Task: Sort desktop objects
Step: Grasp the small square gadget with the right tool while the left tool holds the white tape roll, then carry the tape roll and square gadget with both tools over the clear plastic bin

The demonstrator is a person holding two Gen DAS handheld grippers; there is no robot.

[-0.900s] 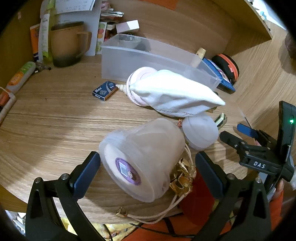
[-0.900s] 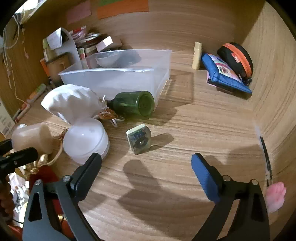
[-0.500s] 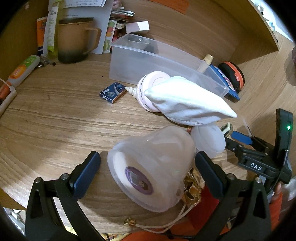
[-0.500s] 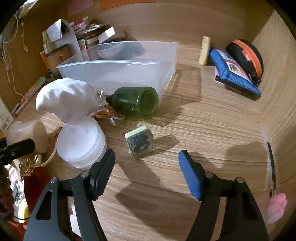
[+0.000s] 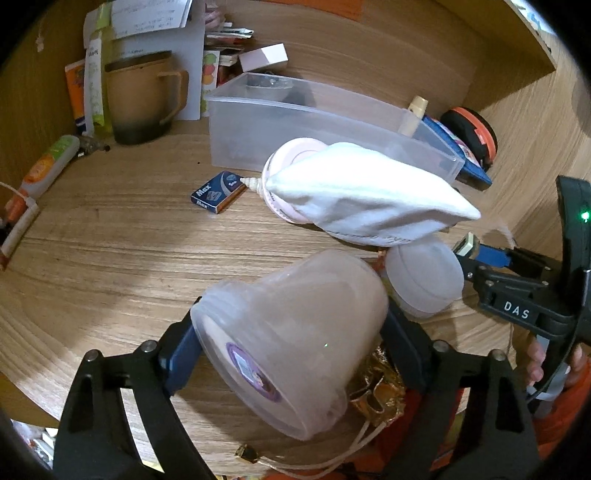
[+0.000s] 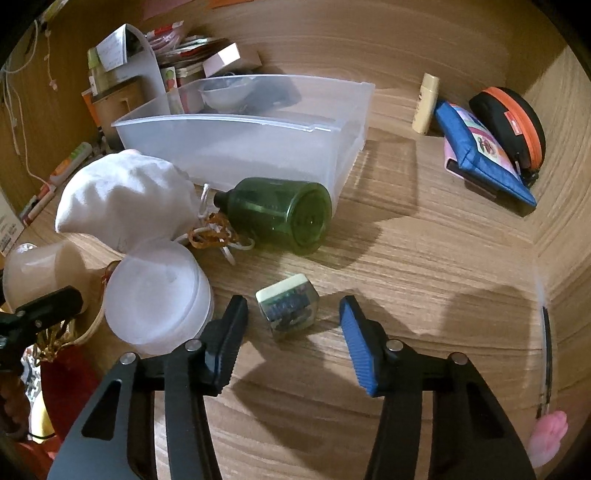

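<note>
Through the left view, my left gripper [image 5: 291,336] has closed in around the tipped plastic cup [image 5: 291,325], pads now touching its sides. Through the right view, my right gripper [image 6: 291,332] has narrowed, not yet gripping the small cube [image 6: 288,308] between its fingers; the bin [image 6: 236,147] waits beyond.

Brown mug [image 5: 142,101] by the wooden back wall [image 5: 369,48], papers [image 5: 147,14] standing behind it

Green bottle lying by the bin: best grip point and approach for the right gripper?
Grip the green bottle across its wide round body, coming down from above. It lies on its side, base toward the camera, narrow neck pointing at the white pouch. The clear bin sits just behind it, so a side approach looks cramped. Right gripper probably must open wider.
</note>
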